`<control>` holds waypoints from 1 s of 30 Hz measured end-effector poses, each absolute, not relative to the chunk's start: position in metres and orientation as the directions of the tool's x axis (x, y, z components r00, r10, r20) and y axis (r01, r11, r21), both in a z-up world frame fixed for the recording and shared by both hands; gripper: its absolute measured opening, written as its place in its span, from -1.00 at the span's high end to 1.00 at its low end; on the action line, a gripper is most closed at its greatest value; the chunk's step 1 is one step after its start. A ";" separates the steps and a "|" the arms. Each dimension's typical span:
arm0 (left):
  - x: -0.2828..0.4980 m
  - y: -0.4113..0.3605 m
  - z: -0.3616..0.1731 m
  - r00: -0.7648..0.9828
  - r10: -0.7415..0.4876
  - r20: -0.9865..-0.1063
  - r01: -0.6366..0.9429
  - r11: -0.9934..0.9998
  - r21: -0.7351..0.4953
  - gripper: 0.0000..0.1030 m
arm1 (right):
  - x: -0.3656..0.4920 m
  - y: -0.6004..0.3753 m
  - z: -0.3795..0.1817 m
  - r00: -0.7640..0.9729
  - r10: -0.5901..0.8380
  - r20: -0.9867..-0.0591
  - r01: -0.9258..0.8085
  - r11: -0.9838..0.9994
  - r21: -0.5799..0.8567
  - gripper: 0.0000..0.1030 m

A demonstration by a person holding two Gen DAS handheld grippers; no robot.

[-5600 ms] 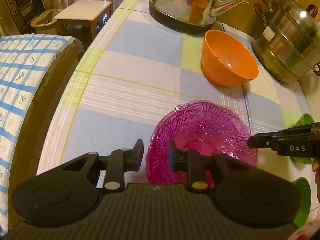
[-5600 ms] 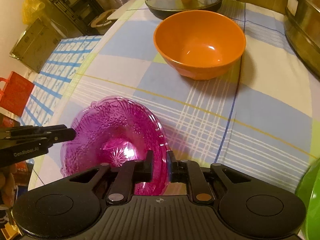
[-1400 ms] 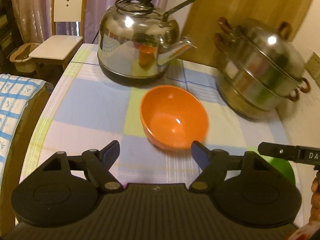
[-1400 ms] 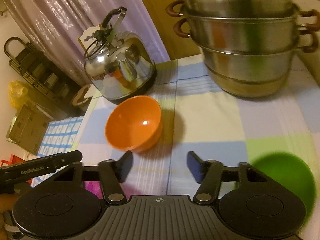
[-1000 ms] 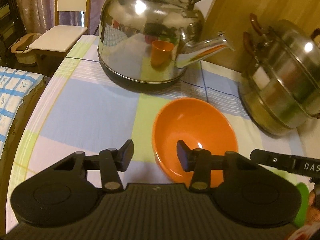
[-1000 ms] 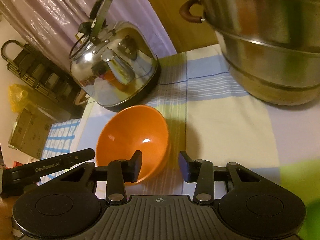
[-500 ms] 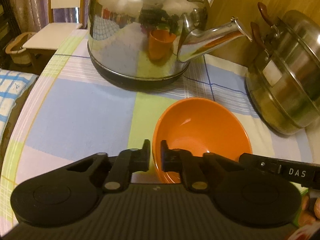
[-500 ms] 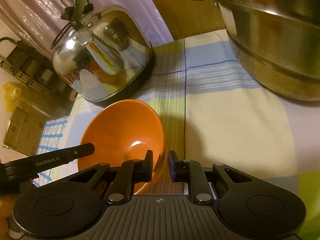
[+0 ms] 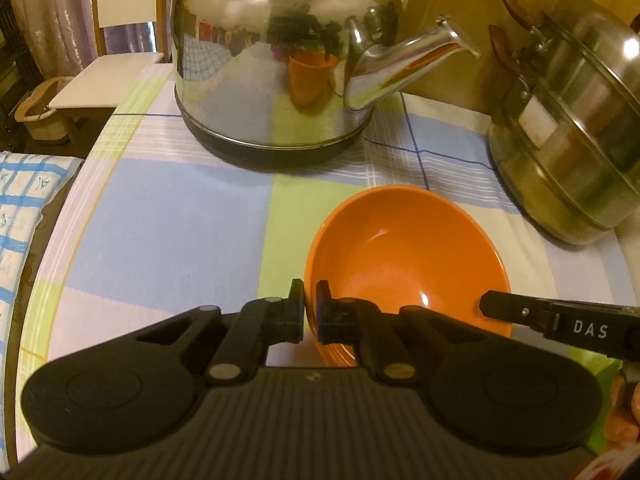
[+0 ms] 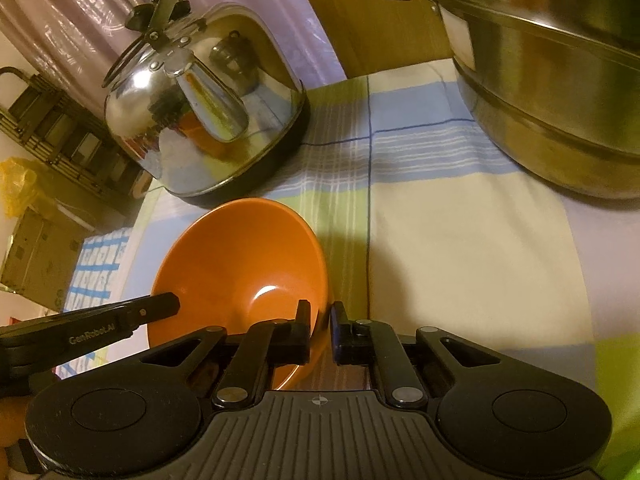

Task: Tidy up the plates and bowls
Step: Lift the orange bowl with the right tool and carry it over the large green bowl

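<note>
The fingers of the left gripper [image 9: 310, 305] are pinched on the near left rim of the orange bowl [image 9: 404, 252], and the right gripper [image 10: 320, 330] clamps the opposite rim. The bowl sits on the checked tablecloth [image 9: 176, 224], between a steel kettle [image 9: 280, 56] behind it and a lidded steel pot [image 9: 572, 136] to the right.
</note>
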State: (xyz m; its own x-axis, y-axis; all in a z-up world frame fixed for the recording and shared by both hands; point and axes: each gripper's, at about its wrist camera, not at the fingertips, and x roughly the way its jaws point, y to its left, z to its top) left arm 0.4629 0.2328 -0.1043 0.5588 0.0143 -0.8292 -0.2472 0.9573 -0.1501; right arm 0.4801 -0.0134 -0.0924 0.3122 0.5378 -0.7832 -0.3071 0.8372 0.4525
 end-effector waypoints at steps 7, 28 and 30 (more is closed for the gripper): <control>0.446 0.218 -0.078 0.579 -0.009 -0.815 -0.225 0.959 -0.171 0.92 | 0.465 -0.030 -0.065 0.340 0.532 -0.776 -0.316 0.841 0.439 0.82; 0.291 0.112 0.035 0.639 -0.110 -0.761 -0.073 0.977 -0.202 0.92 | 0.301 -0.127 0.072 0.454 0.457 -0.765 -0.267 0.889 0.373 0.82; 0.273 0.103 0.039 0.640 -0.120 -0.759 -0.058 0.977 -0.203 0.92 | 0.280 -0.136 0.079 0.460 0.454 -0.763 -0.263 0.891 0.371 0.82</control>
State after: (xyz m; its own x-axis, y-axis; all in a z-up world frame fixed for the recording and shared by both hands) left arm 0.2730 0.1030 0.0389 0.6395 -0.1199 -0.7594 -0.0579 0.9774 -0.2032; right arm 0.2803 -0.1364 0.0787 0.4597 0.4538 -0.7634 -0.2629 0.8906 0.3711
